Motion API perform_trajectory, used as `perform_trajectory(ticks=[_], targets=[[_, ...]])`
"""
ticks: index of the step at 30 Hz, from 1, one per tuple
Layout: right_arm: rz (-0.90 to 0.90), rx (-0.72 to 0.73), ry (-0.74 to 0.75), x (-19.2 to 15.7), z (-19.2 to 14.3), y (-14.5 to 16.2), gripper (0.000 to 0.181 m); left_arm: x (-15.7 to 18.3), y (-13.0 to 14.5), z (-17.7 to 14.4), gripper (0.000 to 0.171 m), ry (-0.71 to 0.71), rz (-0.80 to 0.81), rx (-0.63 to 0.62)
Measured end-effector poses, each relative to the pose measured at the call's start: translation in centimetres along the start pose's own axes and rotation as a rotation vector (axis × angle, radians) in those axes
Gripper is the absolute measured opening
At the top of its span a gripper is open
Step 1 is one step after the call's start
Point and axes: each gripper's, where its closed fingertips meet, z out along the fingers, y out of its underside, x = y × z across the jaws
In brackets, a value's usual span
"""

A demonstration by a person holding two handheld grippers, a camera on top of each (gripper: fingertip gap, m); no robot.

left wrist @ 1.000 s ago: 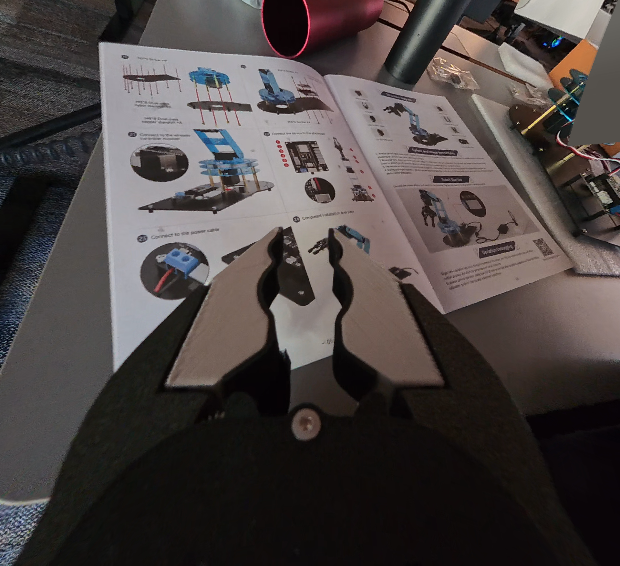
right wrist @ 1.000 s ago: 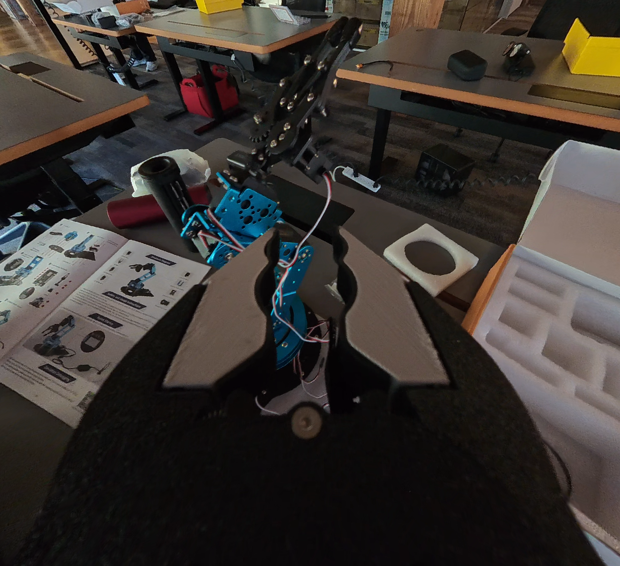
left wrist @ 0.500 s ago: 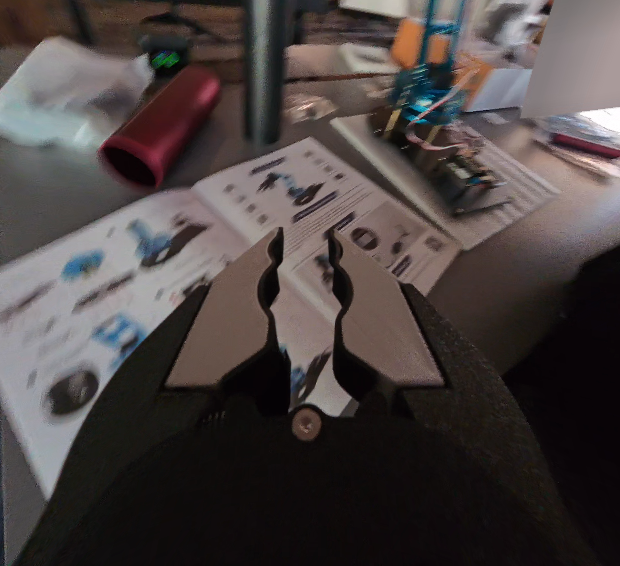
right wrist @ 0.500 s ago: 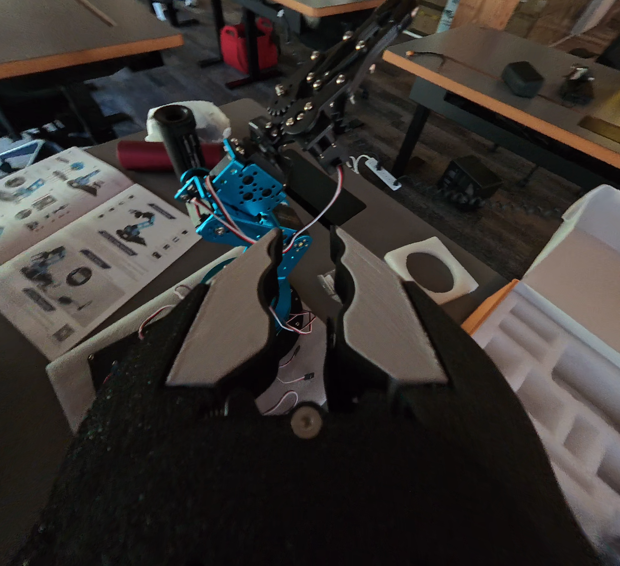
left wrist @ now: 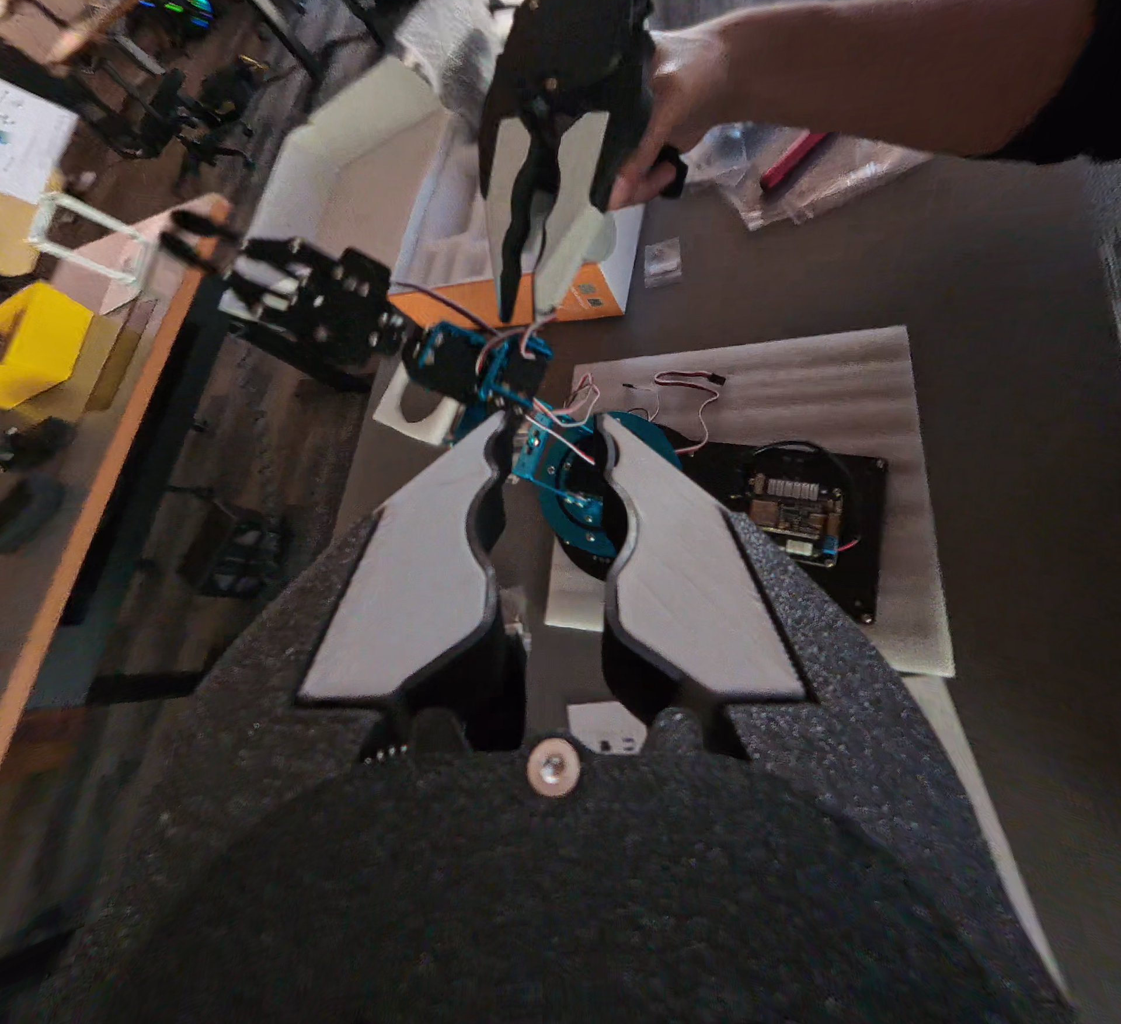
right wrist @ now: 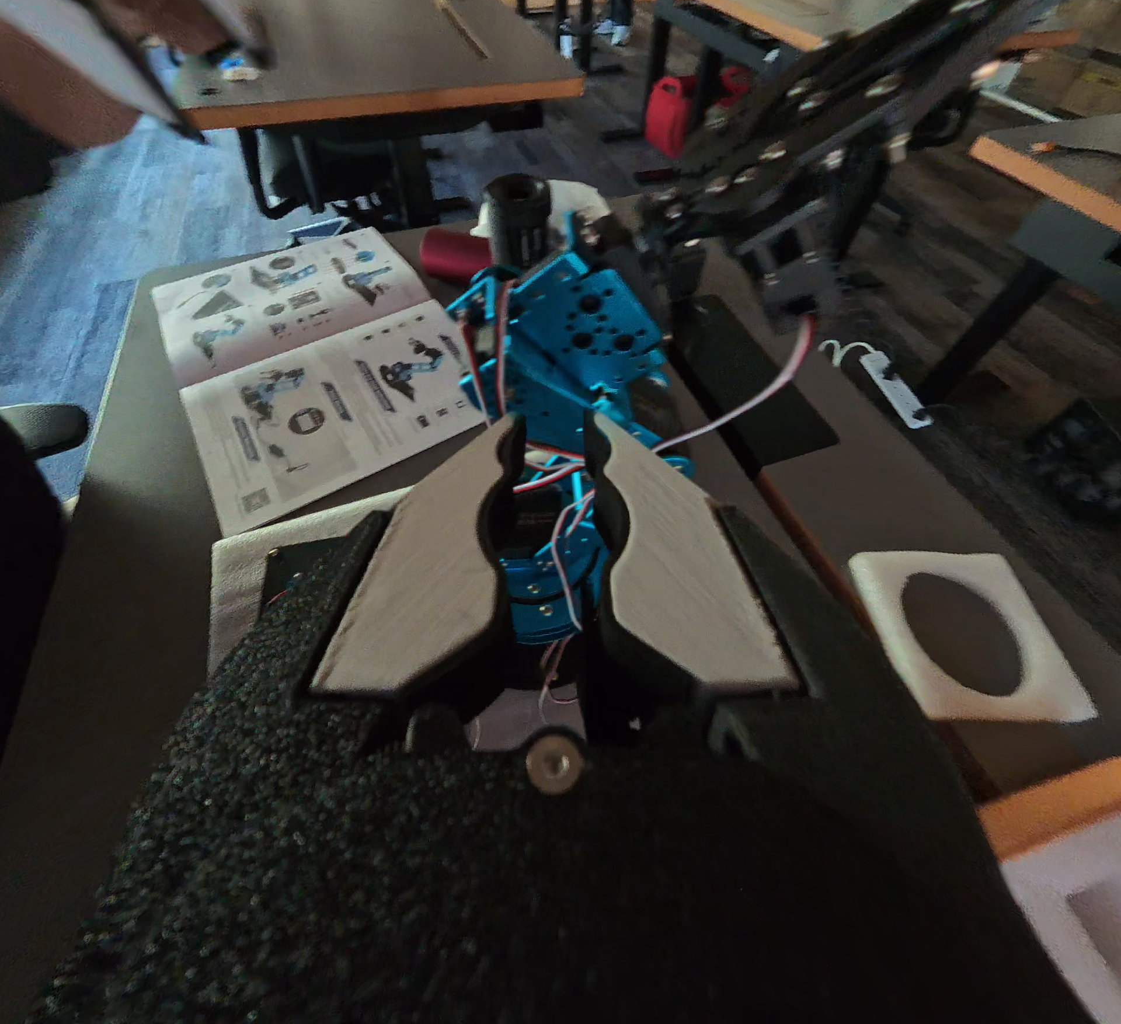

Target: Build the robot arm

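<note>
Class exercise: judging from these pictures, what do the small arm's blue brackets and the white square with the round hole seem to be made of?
Blue brackets: probably anodised aluminium, going by the metallic blue sheen, thin flat plates and drilled holes. White square: seemingly packing foam, matte and thick, with a cleanly cut round hole. Neither can be confirmed by look alone.

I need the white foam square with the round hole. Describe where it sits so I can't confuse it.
Start from the blue and black toy robot arm standing on the dark table. The foam square lies flat to the arm's right in the right wrist view, ahead of the right gripper. Its big round cut-out sets it apart from the plain foam sheet under the arm.
</note>
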Motion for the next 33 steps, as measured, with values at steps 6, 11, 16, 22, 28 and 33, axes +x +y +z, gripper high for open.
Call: perform_trajectory(ticks=[6, 11, 16, 22, 28, 33], targets=[[-0.045, 0.032, -0.038, -2.5, -0.3, 0.5, 0.016, -1.3, -2.5, 6.4, 0.026, 0.250, 0.174, -0.166], [-0.039, 0.080, -0.046, -3.2, -0.3, 0.3, 0.015, -2.1, -1.7, 9.7, 0.026, 0.358, 0.338, -0.413], [-0.055, 0.118, 0.091, -1.5, -0.2, 0.2, 0.016, -1.4, -0.8, 10.4, 0.025, 0.470, 0.355, -0.582], [-0.035, 0.246, 0.159, -0.2, -0.7, -0.8, 0.011, -1.8, 0.3, 10.6, 0.023, 0.475, 0.335, -0.670], [-0.058, 0.230, 0.180, 0.0, 0.5, -0.8, 0.010, -1.9, 0.2, 11.1, 0.022, 0.485, 0.284, -0.675], [-0.198, 0.210, 0.349, 1.1, 0.1, -1.2, 0.004, -2.6, -0.9, 11.2, 0.022, 0.472, 0.243, -0.644]])
